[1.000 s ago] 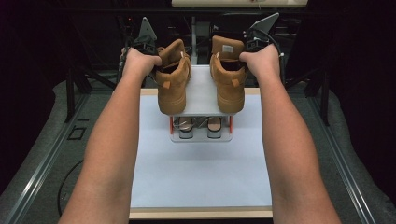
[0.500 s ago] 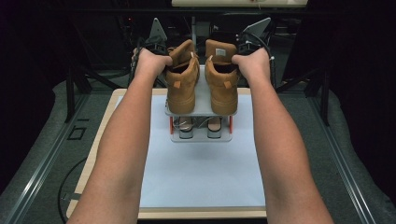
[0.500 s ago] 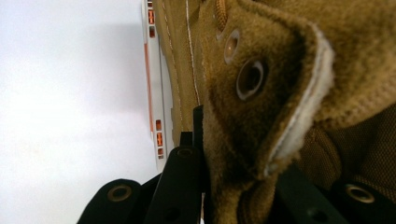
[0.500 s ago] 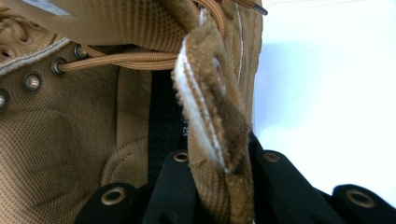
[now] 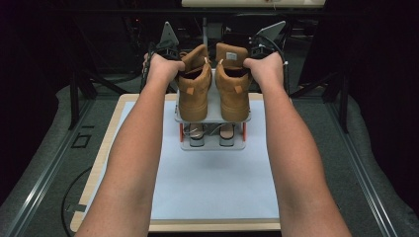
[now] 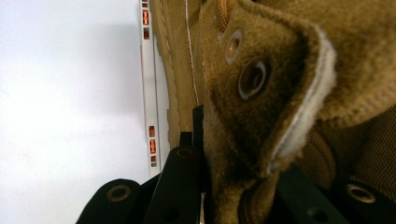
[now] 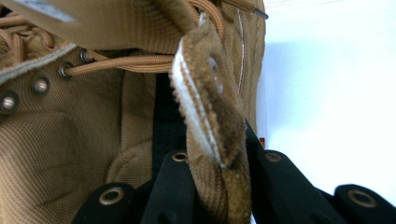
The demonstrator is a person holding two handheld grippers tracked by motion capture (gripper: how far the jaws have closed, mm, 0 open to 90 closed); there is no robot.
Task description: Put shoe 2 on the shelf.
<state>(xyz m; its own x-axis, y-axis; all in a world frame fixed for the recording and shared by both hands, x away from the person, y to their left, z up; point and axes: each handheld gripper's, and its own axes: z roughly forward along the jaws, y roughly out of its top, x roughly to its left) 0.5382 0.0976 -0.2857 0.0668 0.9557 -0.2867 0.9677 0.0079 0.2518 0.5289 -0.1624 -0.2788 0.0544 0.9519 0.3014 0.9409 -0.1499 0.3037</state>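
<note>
On the desk (image 5: 123,148) a small grey shoe rack (image 5: 213,118) carries two tan boots side by side. The left boot (image 5: 193,91) has its collar pinched by the left tongs (image 5: 165,52). The right tongs (image 5: 262,49) pinch the right boot (image 5: 232,89) collar.

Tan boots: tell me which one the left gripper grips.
The left boot, clamped at its collar by the left gripper; the right boot sits in the right gripper.
</note>
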